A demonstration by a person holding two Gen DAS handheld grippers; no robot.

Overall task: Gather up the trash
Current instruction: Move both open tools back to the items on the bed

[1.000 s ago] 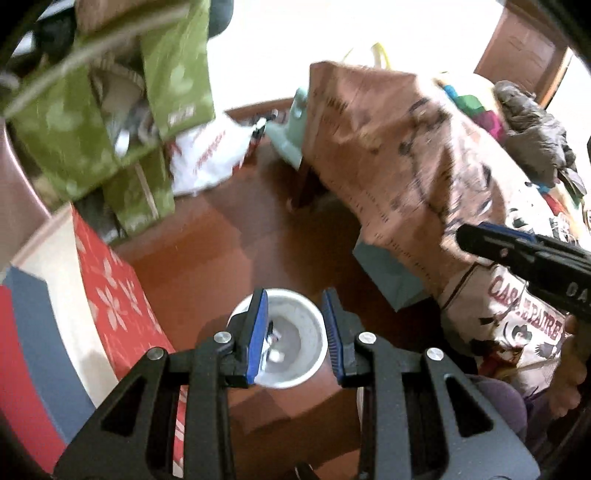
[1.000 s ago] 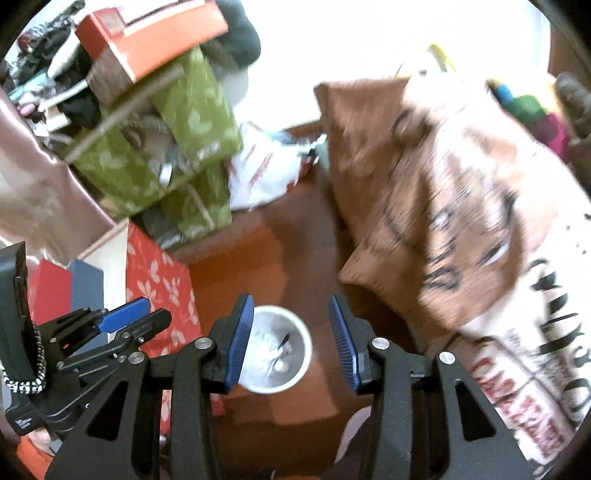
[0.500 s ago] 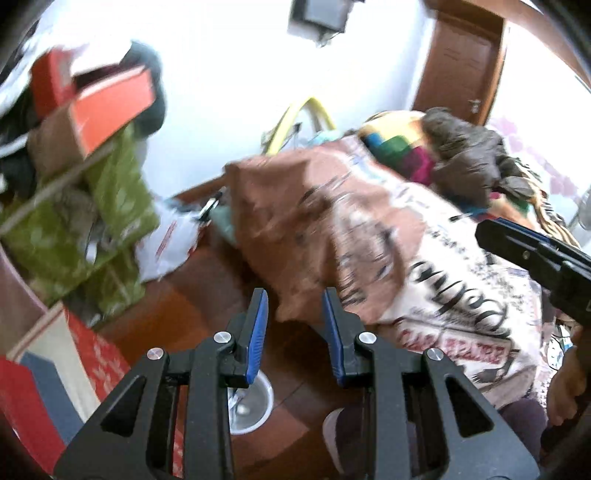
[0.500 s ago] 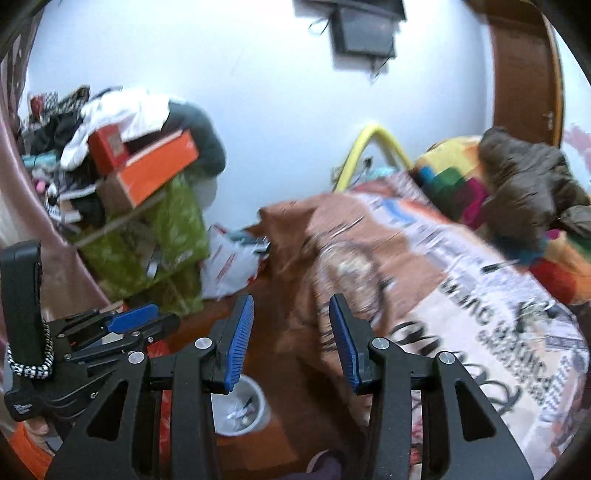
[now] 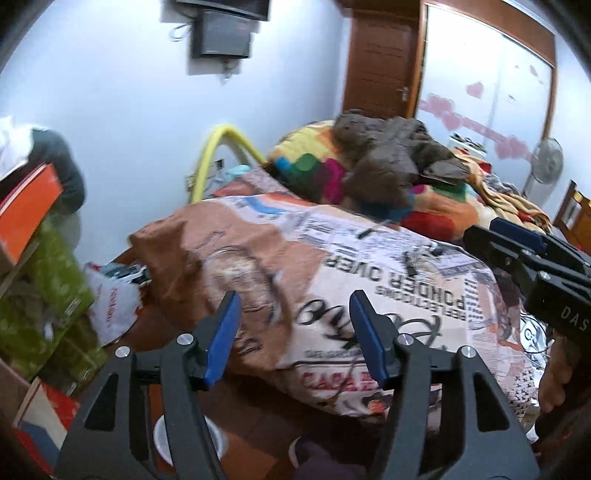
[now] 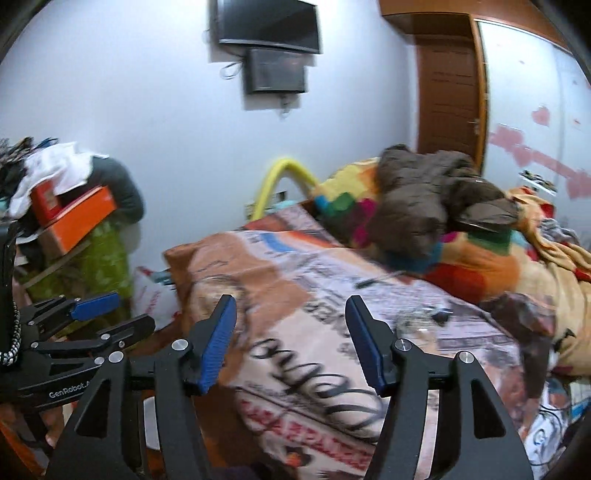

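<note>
My left gripper [image 5: 293, 334] is open and empty, raised over the bed's near corner. My right gripper [image 6: 290, 338] is open and empty too, beside it to the right. The white trash bin [image 5: 221, 439] sits on the floor below, mostly hidden behind my left gripper's fingers. Small dark bits [image 5: 369, 232] and a clear wrapper-like piece [image 6: 417, 319] lie on the newspaper-print bedspread [image 5: 388, 280] ahead. The right gripper shows in the left wrist view [image 5: 517, 245], and the left one in the right wrist view [image 6: 99, 314].
Colourful blankets [image 6: 476, 258] and a brown garment [image 6: 424, 206] are piled at the bed's far end. Green bags and orange boxes [image 6: 81, 221] are stacked at left. A white plastic bag [image 5: 110, 310] lies on the brown floor. A TV [image 6: 269, 26] hangs on the wall.
Both grippers have tilted up from the bin on the floor to face the bed. Both jaws have opened wider.
</note>
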